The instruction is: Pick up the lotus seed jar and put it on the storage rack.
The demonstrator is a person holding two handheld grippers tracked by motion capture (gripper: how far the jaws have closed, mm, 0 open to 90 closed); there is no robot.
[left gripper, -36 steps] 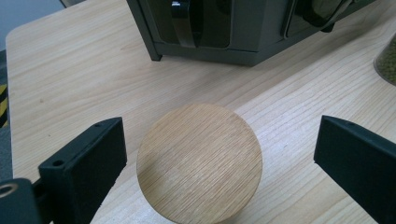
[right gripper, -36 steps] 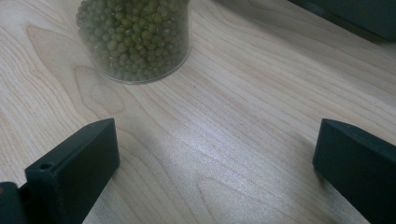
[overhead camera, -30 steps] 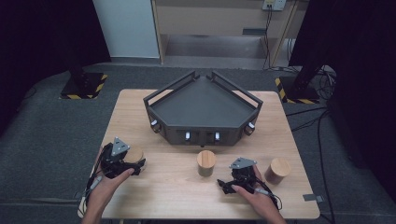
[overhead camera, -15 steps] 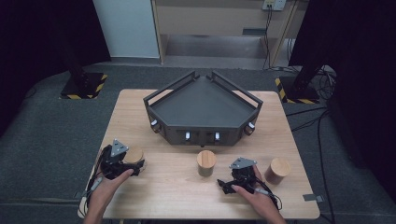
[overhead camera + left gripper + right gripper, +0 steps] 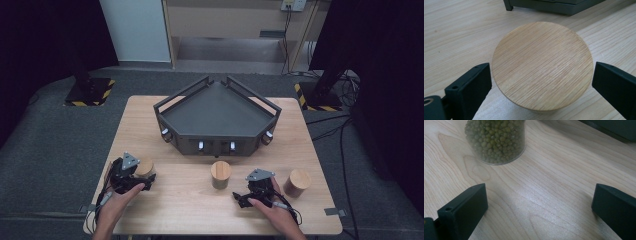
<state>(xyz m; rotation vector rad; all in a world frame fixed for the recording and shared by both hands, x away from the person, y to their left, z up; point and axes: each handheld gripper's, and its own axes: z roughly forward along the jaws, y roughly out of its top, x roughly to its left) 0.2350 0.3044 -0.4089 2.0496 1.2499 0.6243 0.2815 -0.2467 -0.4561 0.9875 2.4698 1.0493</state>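
High view: a wooden table carries a dark grey tray with angled sides at its far middle and three jars with round wooden lids along its near half. The left gripper sits at the near left corner, just above the left jar. In the left gripper view, the wooden lid of this jar lies between the two black jaws, which stand wide on either side of it with a slight gap at each edge; the jar rests upright on the table. The right gripper rests near the front edge, between the middle jar and the right jar, touching neither. In the right gripper view, its jaws stand wide apart over bare wood, and the glass jar of green beans stands ahead of them, to the left.
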